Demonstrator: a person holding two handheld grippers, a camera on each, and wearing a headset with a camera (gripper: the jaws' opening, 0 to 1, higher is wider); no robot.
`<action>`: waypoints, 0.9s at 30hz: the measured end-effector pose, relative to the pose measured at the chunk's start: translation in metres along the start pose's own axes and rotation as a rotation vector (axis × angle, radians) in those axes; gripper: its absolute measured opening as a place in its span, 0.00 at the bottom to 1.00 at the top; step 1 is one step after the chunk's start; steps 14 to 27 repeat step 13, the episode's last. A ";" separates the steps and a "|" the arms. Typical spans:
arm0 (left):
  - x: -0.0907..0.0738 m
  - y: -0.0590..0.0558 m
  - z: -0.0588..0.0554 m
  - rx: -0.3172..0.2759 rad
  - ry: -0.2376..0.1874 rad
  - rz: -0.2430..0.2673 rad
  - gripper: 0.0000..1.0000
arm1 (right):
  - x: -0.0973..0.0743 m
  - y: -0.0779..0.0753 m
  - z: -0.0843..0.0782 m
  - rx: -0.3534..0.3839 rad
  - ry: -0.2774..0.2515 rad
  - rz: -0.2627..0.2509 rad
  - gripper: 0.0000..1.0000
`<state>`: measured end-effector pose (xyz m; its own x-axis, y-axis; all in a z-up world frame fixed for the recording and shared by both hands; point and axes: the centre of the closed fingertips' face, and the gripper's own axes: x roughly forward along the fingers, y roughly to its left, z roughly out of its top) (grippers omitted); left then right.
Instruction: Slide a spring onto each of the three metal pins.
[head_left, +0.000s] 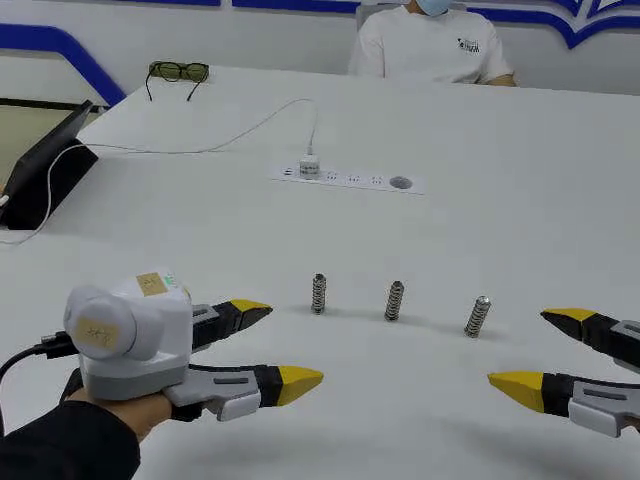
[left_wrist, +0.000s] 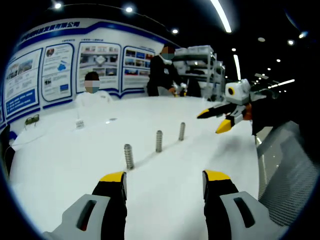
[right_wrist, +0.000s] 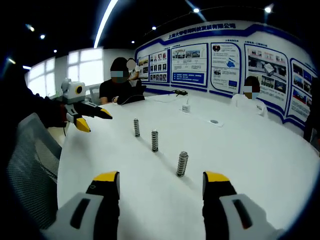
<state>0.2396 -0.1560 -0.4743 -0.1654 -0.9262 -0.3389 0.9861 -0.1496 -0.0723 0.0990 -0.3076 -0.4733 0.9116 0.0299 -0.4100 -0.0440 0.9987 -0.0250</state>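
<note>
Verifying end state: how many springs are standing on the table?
3, upright in one row on the white table: the left spring, the middle spring and the right spring. Each appears to sit on a pin. Nothing blocks the row, so hidden ones are unlikely.

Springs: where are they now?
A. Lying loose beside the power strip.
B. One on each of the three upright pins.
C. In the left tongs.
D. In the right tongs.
B: the three springs stand coiled around the pins, while the left tongs and right tongs are open and hold nothing.
</note>
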 end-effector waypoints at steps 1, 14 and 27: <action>0.000 0.000 0.000 -0.002 -0.001 0.001 0.63 | 0.001 0.001 0.000 0.001 -0.001 0.004 0.69; -0.002 0.001 -0.002 -0.005 0.002 0.013 0.63 | 0.002 0.001 0.000 -0.002 -0.006 0.007 0.69; -0.002 0.001 -0.002 -0.005 0.002 0.013 0.63 | 0.002 0.001 0.000 -0.002 -0.006 0.007 0.69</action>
